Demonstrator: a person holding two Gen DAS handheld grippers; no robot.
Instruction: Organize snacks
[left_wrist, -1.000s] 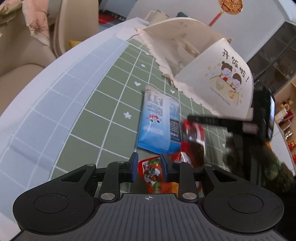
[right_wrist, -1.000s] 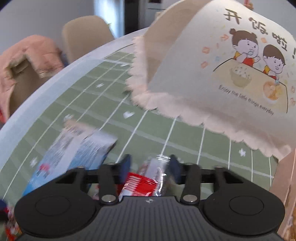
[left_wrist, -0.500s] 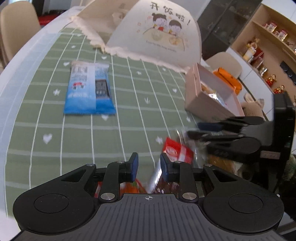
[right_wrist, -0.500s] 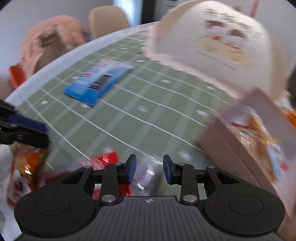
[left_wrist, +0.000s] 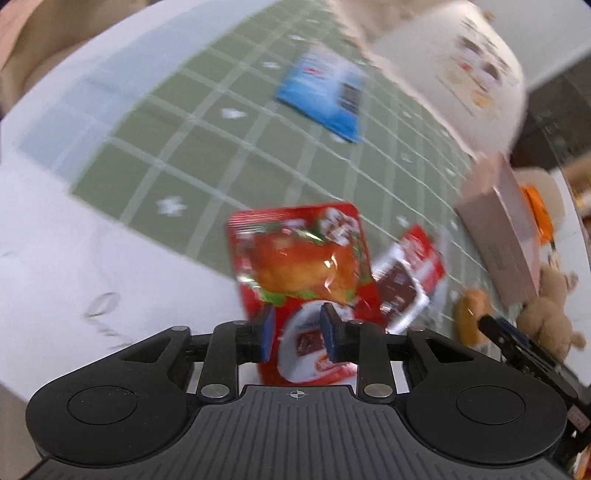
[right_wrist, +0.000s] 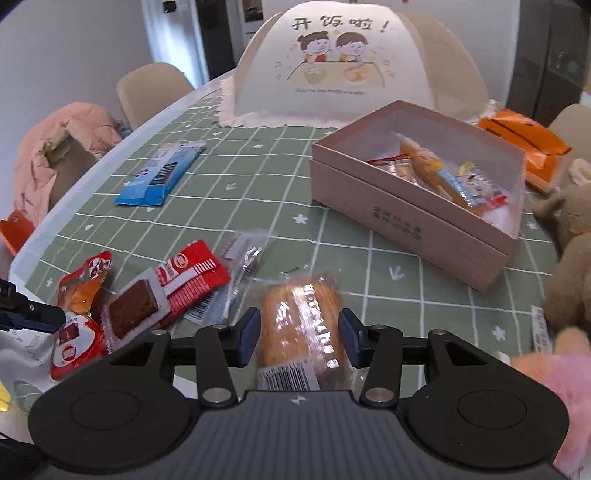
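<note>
On the desk (right_wrist: 347, 221) our right gripper (right_wrist: 298, 338) straddles the bread roll (right_wrist: 301, 321) — jaws just opening, not pressing; left gripper (left_wrist: 297, 330), parted over the red packet (left_wrist: 299, 273). A skewed closing might squirt the roll sideways — slick wrapper.

green tablecloth (right_wrist: 207, 236) with white grid, pale pink box (right_wrist: 424, 206), blue packet (right_wrist: 159, 175), red wafer wrapper (right_wrist: 184, 280), orange-and-red pouch (left_wrist: 299, 258), golden-brown bread (right_wrist: 299, 325).

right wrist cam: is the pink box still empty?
No. The pink box already holds several wrapped snacks, lying along its far side.
</note>
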